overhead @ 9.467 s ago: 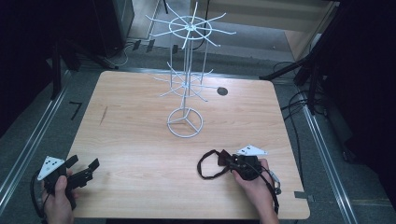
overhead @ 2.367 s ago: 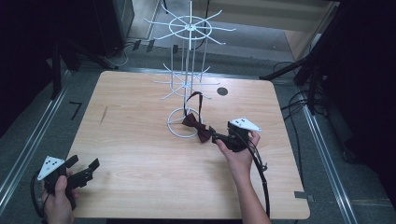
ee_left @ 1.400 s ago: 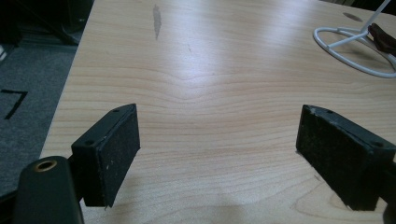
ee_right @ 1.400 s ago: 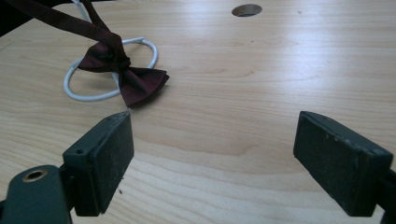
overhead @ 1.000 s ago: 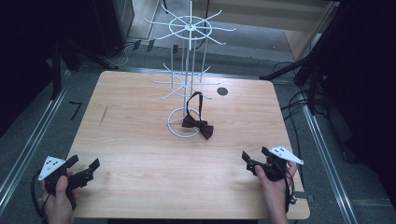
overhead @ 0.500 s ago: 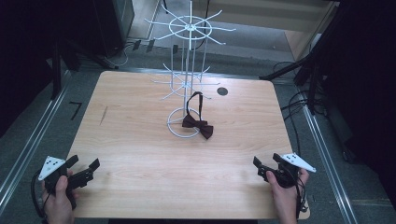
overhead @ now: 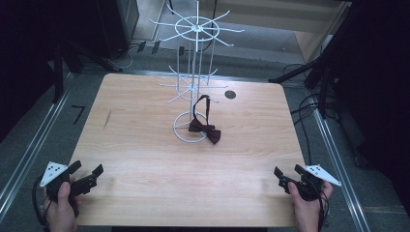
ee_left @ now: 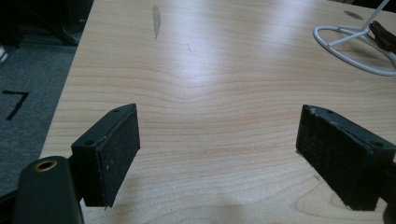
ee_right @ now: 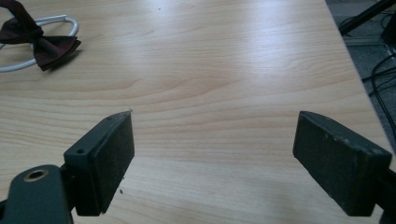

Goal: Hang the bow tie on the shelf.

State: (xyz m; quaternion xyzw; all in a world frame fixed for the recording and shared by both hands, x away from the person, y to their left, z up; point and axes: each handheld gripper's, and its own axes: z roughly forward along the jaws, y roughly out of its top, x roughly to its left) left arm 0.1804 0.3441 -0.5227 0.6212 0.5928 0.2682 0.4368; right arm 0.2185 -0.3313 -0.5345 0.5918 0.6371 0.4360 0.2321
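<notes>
A dark red bow tie [overhead: 205,129] hangs by its black strap from a low arm of the white wire rack [overhead: 194,72], its bow resting on the rack's ring base [overhead: 181,135]. The bow tie [ee_right: 39,44] also lies at the top left of the right gripper view. My left gripper [overhead: 87,176] is open over the table's near left corner, jaws wide apart with bare wood between them [ee_left: 217,140]. My right gripper [overhead: 285,176] is open at the near right corner, with nothing between its jaws [ee_right: 212,149].
The wooden table [overhead: 145,145] has a dark round hole [overhead: 230,94] behind the rack. Metal rails [overhead: 29,150] run along both sides of the table, and cables [overhead: 309,104] lie on the floor at the right. The rack's ring base [ee_left: 355,46] shows at the left gripper view's top right.
My right gripper carried the bow tie to the rack, let it go hanging there, then drew back to the near right corner. The left gripper has stayed put.
</notes>
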